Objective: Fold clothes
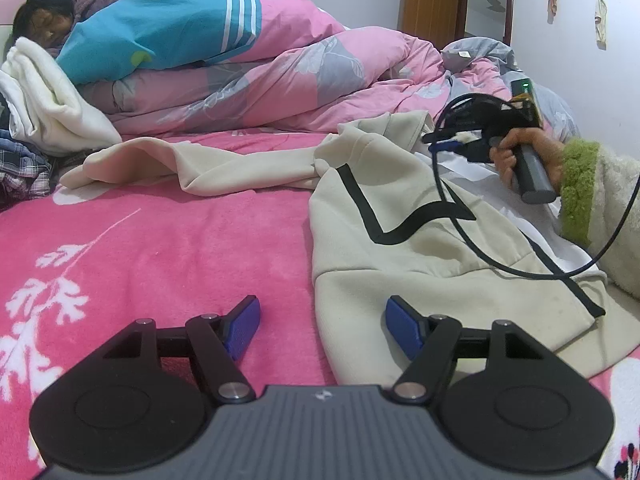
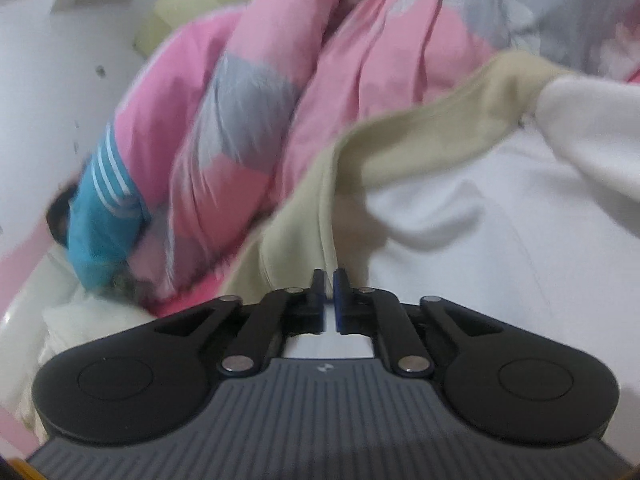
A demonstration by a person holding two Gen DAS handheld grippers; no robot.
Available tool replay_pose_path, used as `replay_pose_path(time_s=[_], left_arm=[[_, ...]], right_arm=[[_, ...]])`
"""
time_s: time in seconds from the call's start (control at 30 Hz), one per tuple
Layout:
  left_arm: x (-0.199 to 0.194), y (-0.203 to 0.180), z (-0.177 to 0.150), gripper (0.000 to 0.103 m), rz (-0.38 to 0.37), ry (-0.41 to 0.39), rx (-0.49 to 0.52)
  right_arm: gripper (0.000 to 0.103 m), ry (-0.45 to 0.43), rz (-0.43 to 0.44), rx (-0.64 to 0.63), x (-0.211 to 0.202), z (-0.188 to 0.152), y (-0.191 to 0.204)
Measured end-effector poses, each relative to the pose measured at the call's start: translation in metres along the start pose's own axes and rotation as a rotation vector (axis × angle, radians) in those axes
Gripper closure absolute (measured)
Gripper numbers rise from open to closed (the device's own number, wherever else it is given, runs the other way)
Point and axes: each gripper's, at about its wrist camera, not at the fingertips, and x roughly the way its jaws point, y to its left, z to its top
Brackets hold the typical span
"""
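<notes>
A cream hoodie [image 1: 400, 240] with a black stripe lies crumpled on the pink blanket [image 1: 160, 248], one sleeve [image 1: 200, 164] stretched to the left. My left gripper [image 1: 322, 304] hovers open over the hoodie's near left edge, with nothing between its blue pads. A hand in a green-cuffed sleeve holds my right gripper [image 1: 448, 142] over the hoodie's far right part. In the blurred right wrist view, the right gripper [image 2: 328, 276] has its jaws almost together, and a fold of the cream hoodie [image 2: 312, 208] runs into the narrow gap. White fabric [image 2: 460, 260] lies beside it.
A person sleeps at the back left under a pink and grey duvet [image 1: 280, 76] and a blue striped cover [image 1: 160, 32]. Folded white clothes [image 1: 52, 100] and a plaid cloth [image 1: 20, 160] are piled at left. A black cable [image 1: 460, 224] loops over the hoodie.
</notes>
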Motion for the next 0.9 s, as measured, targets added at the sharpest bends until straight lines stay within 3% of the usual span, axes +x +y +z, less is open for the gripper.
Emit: replay_pose_path(time_s=[0.07, 0.13, 0.23, 0.3, 0.33, 0.4, 0.47, 0.63, 0.77, 0.9], left_arm=[[0.0, 0.0, 0.0, 0.032, 0.0, 0.0, 0.001], [0.0, 0.0, 0.0, 0.032, -0.001, 0.0, 0.0], [-0.001, 0.001, 0.0, 0.032, -0.003, 0.0, -0.001], [-0.001, 0.001, 0.0, 0.032, -0.004, 0.0, -0.002], [-0.001, 0.001, 0.0, 0.032, -0.004, -0.001, -0.002], [-0.001, 0.001, 0.0, 0.032, -0.004, -0.001, -0.002], [-0.001, 0.001, 0.0, 0.032, -0.004, -0.001, -0.002], [-0.001, 0.001, 0.0, 0.032, -0.004, -0.002, -0.003], [0.0, 0.001, 0.0, 0.032, -0.005, -0.004, -0.004], [0.0, 0.002, 0.0, 0.032, -0.006, -0.005, -0.005]], right_arm=[[0.076, 0.022, -0.01, -0.044, 0.008, -0.004, 0.003], [0.074, 0.044, -0.015, -0.063, 0.02, -0.005, 0.004], [0.062, 0.057, -0.042, -0.075, 0.039, -0.003, 0.002], [0.062, 0.07, -0.046, -0.073, 0.052, -0.004, 0.0], [0.065, 0.071, -0.034, -0.074, 0.056, -0.005, 0.0], [0.085, 0.061, -0.034, -0.091, 0.057, -0.006, 0.003], [0.093, 0.039, -0.036, -0.11, 0.05, -0.005, 0.007], [0.099, -0.088, -0.069, -0.323, -0.005, 0.016, 0.035], [0.103, -0.184, -0.108, -0.537, -0.056, 0.052, 0.071], [0.103, -0.217, -0.157, -0.616, -0.075, 0.088, 0.089]])
